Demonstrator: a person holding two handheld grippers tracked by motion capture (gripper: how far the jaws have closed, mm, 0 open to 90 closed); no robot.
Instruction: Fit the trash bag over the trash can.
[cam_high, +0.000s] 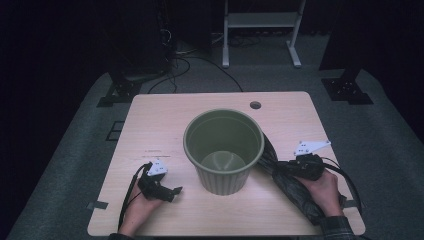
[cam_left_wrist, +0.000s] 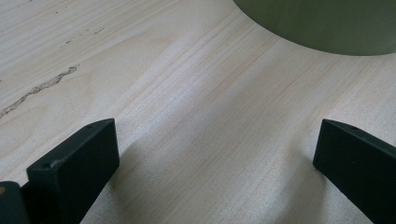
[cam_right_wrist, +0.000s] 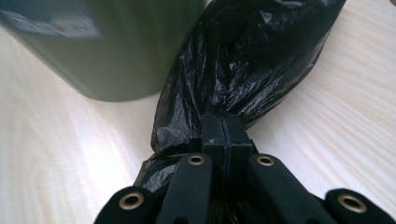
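Observation:
A green ribbed bin (cam_high: 223, 150) stands empty in the middle of the wooden table (cam_high: 165, 120). A crumpled black plastic bag (cam_high: 290, 182) lies stretched along the table to the bin's right. My right gripper (cam_high: 282, 167) is shut on the bag; in the right gripper view its jaws are pressed together on the bunched film (cam_right_wrist: 247, 65) with the bin's wall (cam_right_wrist: 116, 46) just beyond. My left gripper (cam_high: 175, 191) rests near the table's front left, jaws pointing toward the bin. In the left gripper view its fingers (cam_left_wrist: 74, 168) stand wide apart over bare wood, with the bin's base (cam_left_wrist: 327, 23) ahead.
A round cable hole (cam_high: 255, 105) sits near the table's far edge. Behind the table are a white stand's legs (cam_high: 260, 35), black equipment feet (cam_high: 120, 92) and loose cables on the grey floor.

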